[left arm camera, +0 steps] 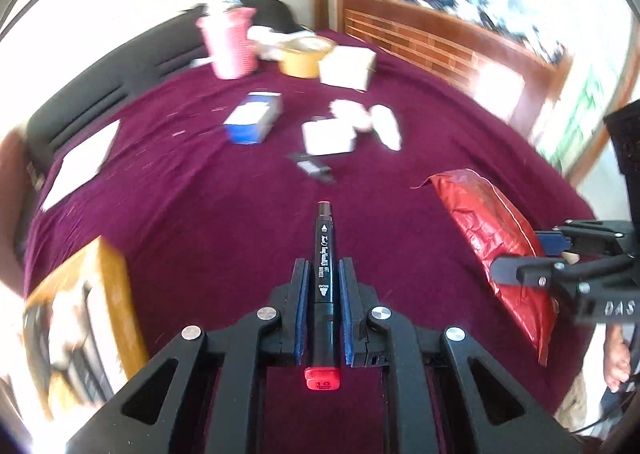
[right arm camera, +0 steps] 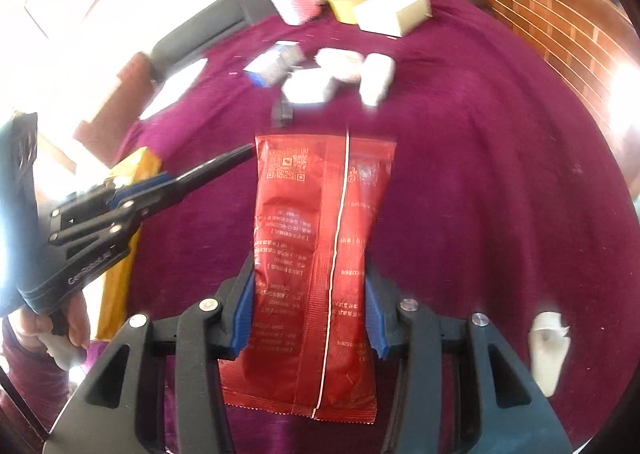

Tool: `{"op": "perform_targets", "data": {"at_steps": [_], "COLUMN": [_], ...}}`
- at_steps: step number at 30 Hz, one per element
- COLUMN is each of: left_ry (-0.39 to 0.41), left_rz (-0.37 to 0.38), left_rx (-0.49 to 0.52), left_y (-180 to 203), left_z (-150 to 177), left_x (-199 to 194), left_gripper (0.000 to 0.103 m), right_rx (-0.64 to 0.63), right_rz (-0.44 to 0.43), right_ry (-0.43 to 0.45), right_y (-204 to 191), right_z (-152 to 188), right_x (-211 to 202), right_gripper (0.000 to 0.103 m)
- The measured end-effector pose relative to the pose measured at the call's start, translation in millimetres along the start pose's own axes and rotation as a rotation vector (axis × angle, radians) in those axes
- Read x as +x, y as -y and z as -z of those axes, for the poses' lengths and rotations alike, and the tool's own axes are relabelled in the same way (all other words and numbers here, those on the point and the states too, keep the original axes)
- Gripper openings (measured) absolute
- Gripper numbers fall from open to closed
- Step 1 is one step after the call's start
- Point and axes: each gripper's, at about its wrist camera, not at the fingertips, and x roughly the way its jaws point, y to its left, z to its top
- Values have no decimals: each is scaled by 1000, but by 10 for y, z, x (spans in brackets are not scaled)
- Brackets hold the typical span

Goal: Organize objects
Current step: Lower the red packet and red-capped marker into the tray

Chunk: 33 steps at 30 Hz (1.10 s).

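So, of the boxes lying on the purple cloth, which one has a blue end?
The blue-and-white box, left of the middle cluster. The small box beside it and the larger box near the yellow tub look plain white or cream.

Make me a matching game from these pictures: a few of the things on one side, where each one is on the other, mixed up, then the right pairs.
Things:
1. black marker
2. red packet
3. pink basket
4. blue and white box

Places:
A. standing at the far edge of the purple cloth
B. gripped in the right claw
C. lying on the cloth near the middle
D. gripped in the left claw

Pairs: 1-D, 2-B, 3-A, 4-C
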Motion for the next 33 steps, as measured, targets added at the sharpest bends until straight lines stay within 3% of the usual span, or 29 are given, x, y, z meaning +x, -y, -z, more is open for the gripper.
{"op": "perform_targets", "data": {"at_steps": [6,10,12,17,21,26,33], "left_ry": [95,138,140,94,47,5,-7], "left_rz": [-57,-139,-214,-323,-355,-319,-340], "left_rx": [-138,-201,-241,-344,-400,-436,-456], "left_y": [-619,-1040,-1264,-1730,-1957,-2088,-2128], "left_z": [446,755,952,1414,1688,1886,2046], "left_x": [-771,-1208,-1361,-1367,-1173,-866,-853], "left_gripper": [11,11,11,11,11,11,11], "right_rx": [-89,-158,-188,-248,-266,-268,-241], "right_rz": [-68,-135,-170,-245,-270,-275,-240], "right_ry": [-17,-50,-74,-171,-253,-327,-355], "right_y": [-569,-1076,-1316,-1960,-2345,-2714,-2942], "right_z": [17,1,6,57,172,310,239], "right_x": [14,145,230,598,921,1266,1610], "right_gripper": [44,44,44,44,44,44,44]}}
